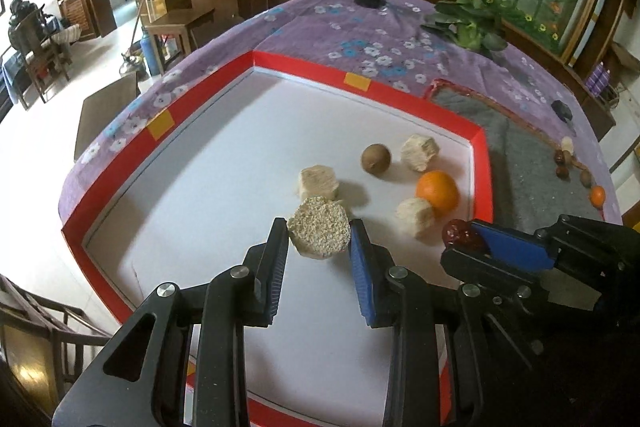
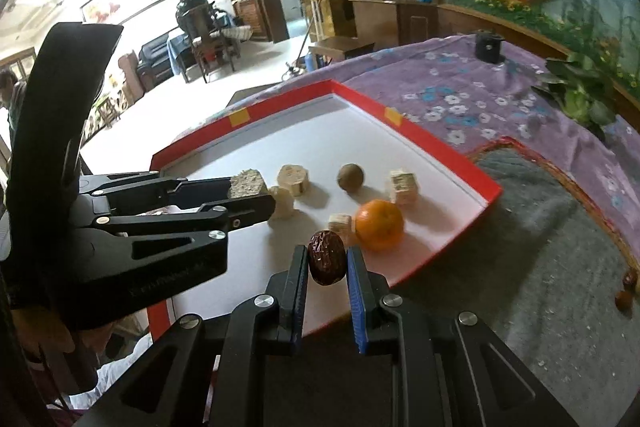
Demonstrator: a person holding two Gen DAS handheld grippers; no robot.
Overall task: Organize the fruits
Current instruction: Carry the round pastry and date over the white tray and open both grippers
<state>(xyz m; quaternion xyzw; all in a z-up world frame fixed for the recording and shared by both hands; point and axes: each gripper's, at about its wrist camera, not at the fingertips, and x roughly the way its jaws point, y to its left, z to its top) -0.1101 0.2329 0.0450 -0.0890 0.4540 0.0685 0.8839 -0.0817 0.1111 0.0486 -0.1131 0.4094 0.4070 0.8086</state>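
Fruits and pale, crumbly snack blocks lie scattered on the white floor of a shallow red-rimmed box (image 1: 404, 91) set on a purple flowered tablecloth (image 1: 360, 27). The left gripper (image 1: 319, 233) has its jaws partly open and pressed against the sides of a round grainy cake (image 1: 319, 233), which it holds above the near part of the box. The right gripper (image 2: 326, 263) has its jaws nearly together, clamped on a wrinkled dark red date (image 2: 326, 263) that hangs over the box's near right edge; in the left wrist view the same date shows at the tip of the right gripper, beside the box's right rim. On the box floor an orange (image 1: 437, 193) sits near the right wall, touching a pale block (image 1: 415, 215) just in front of it. A brown round fruit (image 1: 375, 157) rests farther back, between two more pale blocks (image 1: 419, 151), one to its right and one to its left. To the right of the box lies a grey mat with a red border (image 1: 520, 163), and at its far right edge a small row of fruit (image 1: 576, 171), including dark red pieces and a little orange one. A leafy green vegetable (image 1: 468, 23) sits on the tablecloth at the far side of the table.
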